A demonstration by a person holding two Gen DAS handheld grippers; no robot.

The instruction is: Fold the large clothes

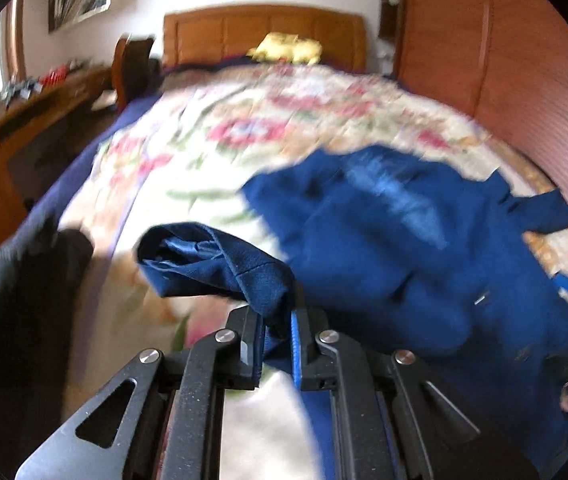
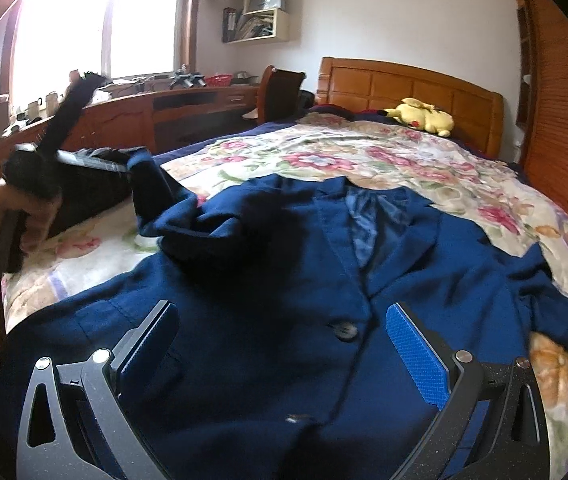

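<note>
One navy jacket [image 2: 284, 280] lies face up on the flowered bed cover [image 2: 384, 160], between two tongs.

The cloth is a matte woven blue with a shiny lining at the collar and a dark round button [image 2: 344, 330]. The left tongs [image 1: 277, 344] are clenched on a rolled sleeve [image 1: 220, 264], lifted above the cover. The right tongs [image 2: 284, 344] stand released, blue ribbed pads [image 2: 416, 356] spread wide, low over the jacket front near the button.
</note>
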